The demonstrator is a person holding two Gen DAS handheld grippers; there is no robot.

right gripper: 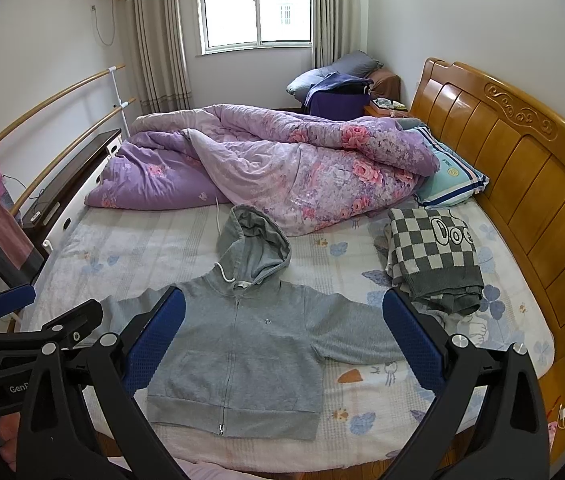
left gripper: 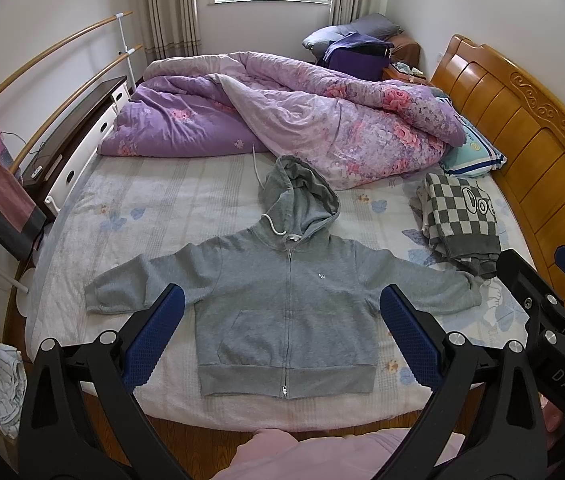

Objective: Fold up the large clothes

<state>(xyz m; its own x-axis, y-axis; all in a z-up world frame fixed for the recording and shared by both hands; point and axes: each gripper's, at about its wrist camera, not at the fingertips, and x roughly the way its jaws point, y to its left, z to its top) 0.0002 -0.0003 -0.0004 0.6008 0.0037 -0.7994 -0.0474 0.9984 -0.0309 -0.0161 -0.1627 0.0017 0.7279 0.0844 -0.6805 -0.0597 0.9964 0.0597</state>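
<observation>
Left wrist view shows a grey zip-up hooded sweatshirt [left gripper: 282,308] lying flat, front up, on the pale floral-sheeted bed [left gripper: 154,208], sleeves spread and hood pointing toward a rumpled purple floral quilt [left gripper: 322,120]. My left gripper [left gripper: 280,334] hangs above its hem, jaws spread wide and released, holding nothing. My right gripper [right gripper: 282,338] hovers likewise, jaws apart and empty. A grey-and-white checkered knit garment [right gripper: 434,260] lies folded beside the right sleeve, near the wooden headboard [right gripper: 522,184].

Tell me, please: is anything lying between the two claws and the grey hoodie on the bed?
Nothing visible does. The left claw and right claw are open above the grey hoodie, which lies flat and uncovered. The checkered garment sits beside its sleeve end.
</observation>
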